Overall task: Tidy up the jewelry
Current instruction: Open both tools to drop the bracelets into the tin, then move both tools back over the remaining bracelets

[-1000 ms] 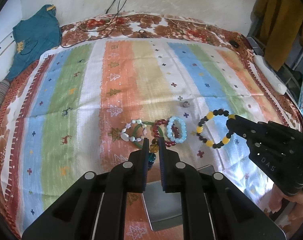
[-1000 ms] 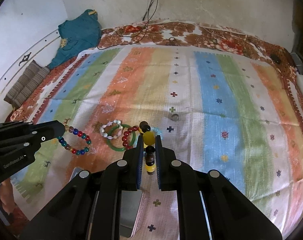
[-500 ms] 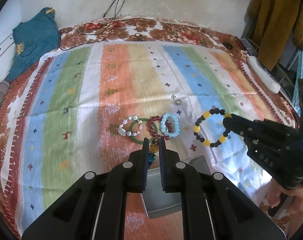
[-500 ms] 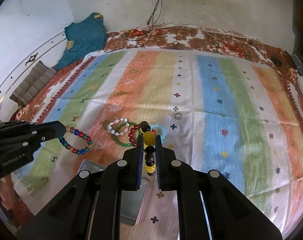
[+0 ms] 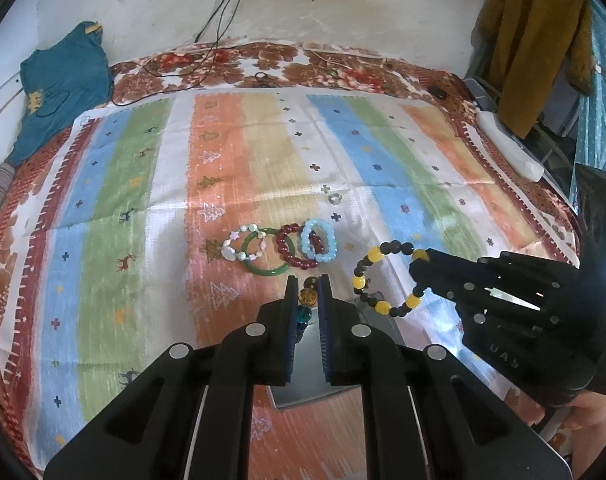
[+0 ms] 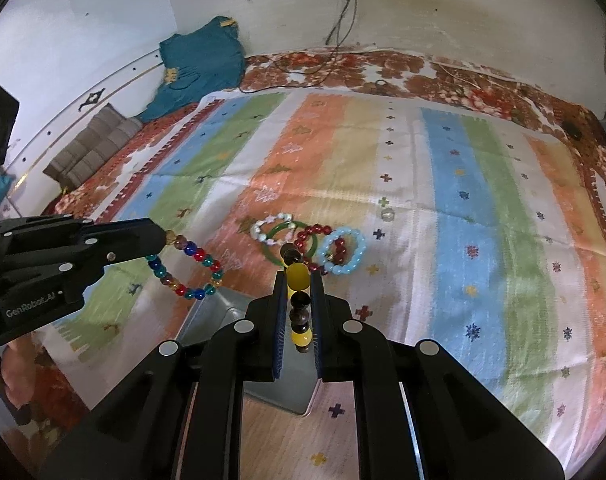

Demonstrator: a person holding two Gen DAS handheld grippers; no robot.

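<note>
- Your left gripper point(image 5: 307, 292) is clenched on the multicoloured glass-bead bracelet point(image 6: 191, 266).
- Your right gripper point(image 6: 299, 300) grasps the black-and-yellow bead bracelet point(image 5: 383, 276).
- Both hang over the striped bedspread point(image 5: 263, 152).

left tool point(image 5: 307, 296): black, silver screws | right tool point(image 6: 299, 300): black, blue pads

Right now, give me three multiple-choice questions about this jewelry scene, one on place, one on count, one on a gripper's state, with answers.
1. Where is the small ring?
A. on the cloth beyond the bracelets
B. in the tray
C. in the left gripper

2. How many bracelets lie on the cloth?
A. two
B. four
C. six

3. The right gripper is:
A. open and empty
B. shut on a yellow-black bracelet
C. shut on a green bangle

Answers: 1 A, it lies alone farther back. 2 B, white, green, red, light blue. 3 B, its beads sit between the fingers.
</note>
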